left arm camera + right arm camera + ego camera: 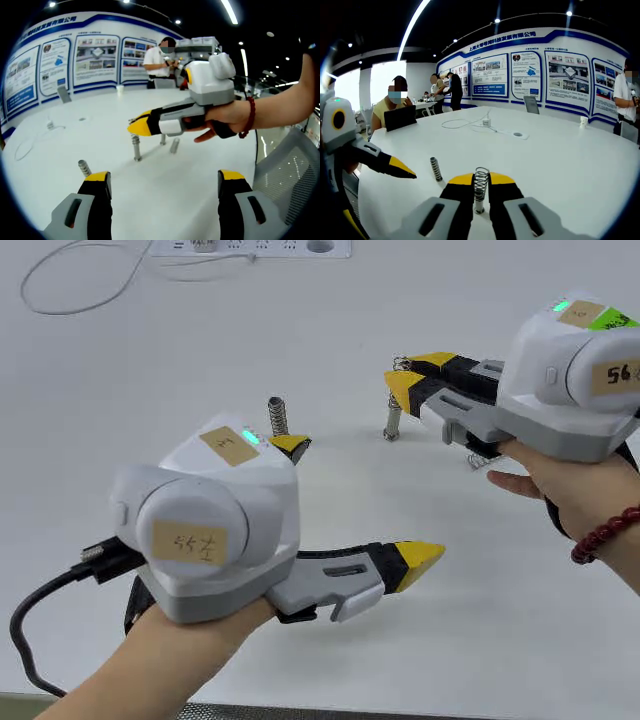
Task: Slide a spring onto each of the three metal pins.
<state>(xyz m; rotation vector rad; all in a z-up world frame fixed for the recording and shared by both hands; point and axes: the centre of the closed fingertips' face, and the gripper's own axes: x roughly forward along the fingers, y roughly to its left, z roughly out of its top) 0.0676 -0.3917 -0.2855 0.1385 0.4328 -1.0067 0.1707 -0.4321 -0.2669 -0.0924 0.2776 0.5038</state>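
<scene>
The first pin (436,169) carries its spring. The right hand-held gripper (481,180) clamps the second spring (480,186) over the second pin (479,206). The left hand-held gripper (163,176) stands wide and empty. One fitting likely remains.

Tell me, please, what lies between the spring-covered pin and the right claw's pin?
Bare white tabletop, seen in the head view. The right claw grips a spring; the left claw is open.

L pin (279,417) approx level w/ R pin (392,421).
</scene>
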